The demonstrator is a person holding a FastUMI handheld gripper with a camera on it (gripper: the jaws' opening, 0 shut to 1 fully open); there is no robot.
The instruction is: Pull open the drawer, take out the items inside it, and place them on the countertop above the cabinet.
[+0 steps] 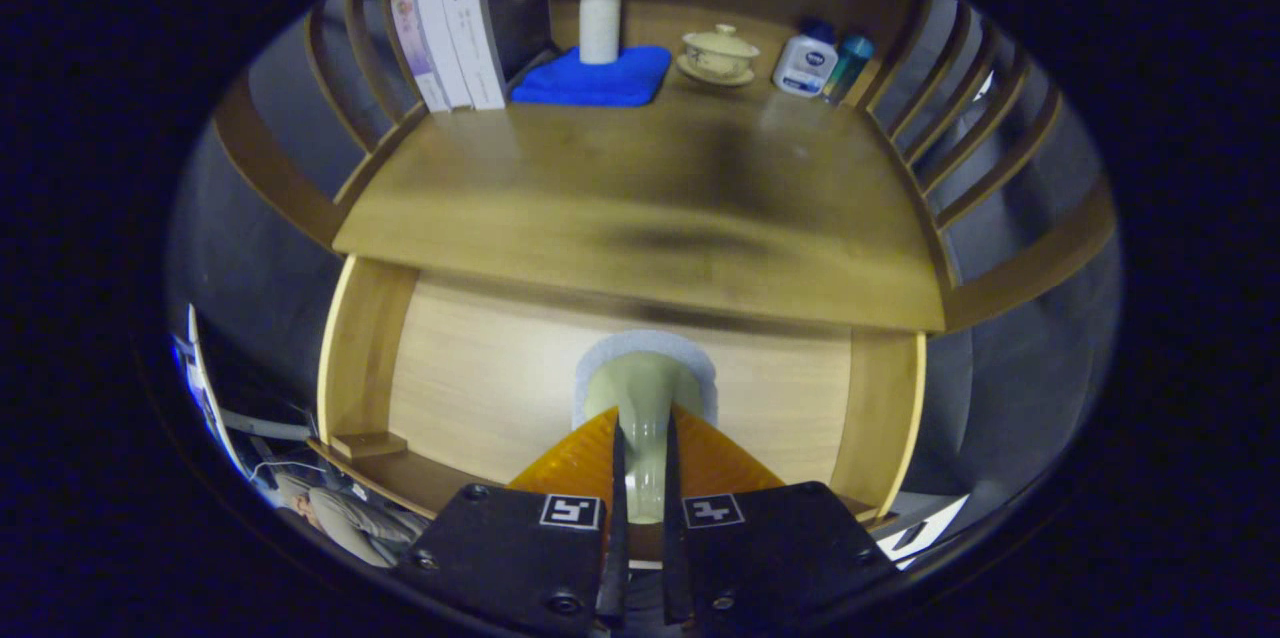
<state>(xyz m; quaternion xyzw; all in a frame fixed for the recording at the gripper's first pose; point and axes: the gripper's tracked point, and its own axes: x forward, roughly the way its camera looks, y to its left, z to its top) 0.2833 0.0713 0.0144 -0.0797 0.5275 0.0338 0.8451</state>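
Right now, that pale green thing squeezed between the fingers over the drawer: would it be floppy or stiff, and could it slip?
The pale green item looks thin and smooth, so it may slip. It keeps its flared shape while the gripper pinches it, suggesting it is fairly stiff. It seems light, lifted above the open drawer by its edge alone.

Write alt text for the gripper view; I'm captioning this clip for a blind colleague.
The gripper is shut on a pale green spatula above the open drawer. Beyond it, the wooden countertop carries books, a pump bottle on a blue cloth, a lidded teacup and two small bottles.
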